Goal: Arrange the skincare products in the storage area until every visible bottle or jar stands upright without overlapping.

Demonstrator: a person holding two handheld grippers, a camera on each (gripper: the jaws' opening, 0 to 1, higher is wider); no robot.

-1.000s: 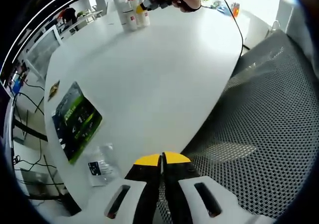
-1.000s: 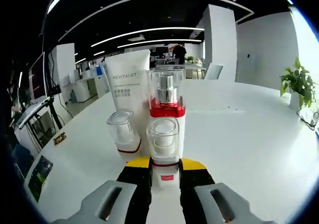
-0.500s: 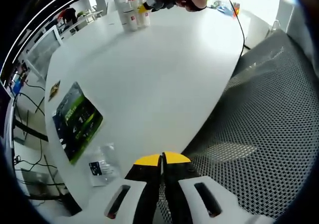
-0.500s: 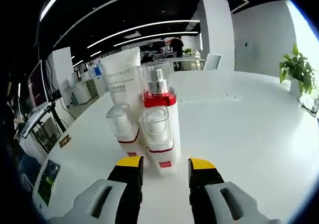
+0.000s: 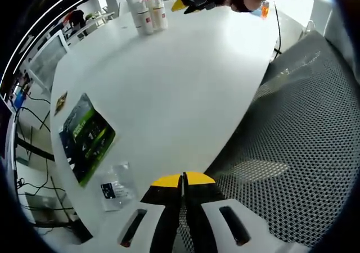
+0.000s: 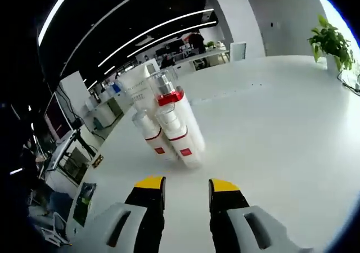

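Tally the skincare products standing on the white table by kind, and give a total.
White tube: 1
Tall pump bottle with red band under a clear cap: 1
Short white bottles with clear caps: 2
Total: 4, grouped close together on the white table.
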